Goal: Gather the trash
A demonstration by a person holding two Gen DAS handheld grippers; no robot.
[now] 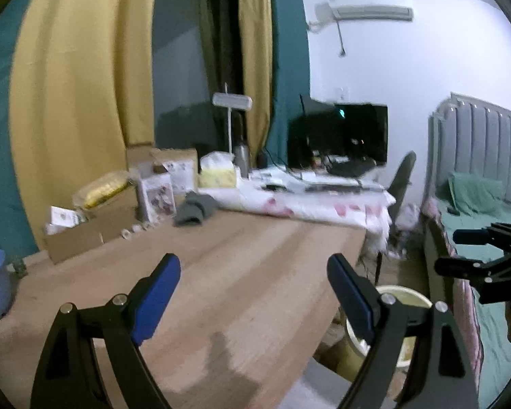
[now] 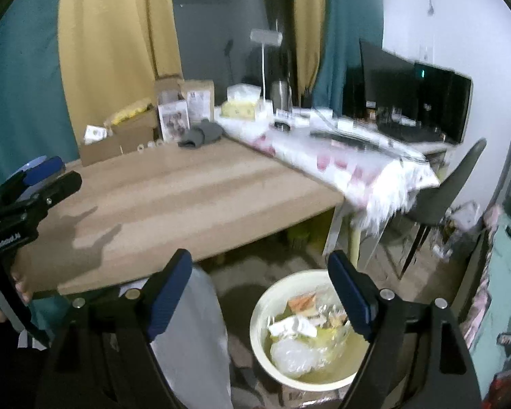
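Note:
A pale yellow trash bin (image 2: pixel 265 310) stands on the floor beside the wooden table (image 2: pixel 187 197); it holds paper scraps and crumpled clear plastic (image 2: pixel 293 354). My right gripper (image 2: pixel 260 289) is open and empty, above and just left of the bin. My left gripper (image 1: pixel 253 289) is open and empty over the near part of the table top (image 1: pixel 238 266). The bin's rim (image 1: pixel 405 294) shows past the table's right edge in the left wrist view. The left gripper also shows at the left edge of the right wrist view (image 2: pixel 41 184).
Cardboard boxes (image 1: pixel 95 225), a grey cloth (image 1: pixel 196 208), a tissue box (image 1: pixel 218 175) and a desk lamp (image 1: pixel 231 102) stand at the table's far end. A white patterned cloth (image 2: pixel 340 160) covers the adjoining desk with a monitor (image 2: pixel 412 88). A grey chair (image 2: pixel 449 184) and a bed (image 1: pixel 477 225) stand on the right.

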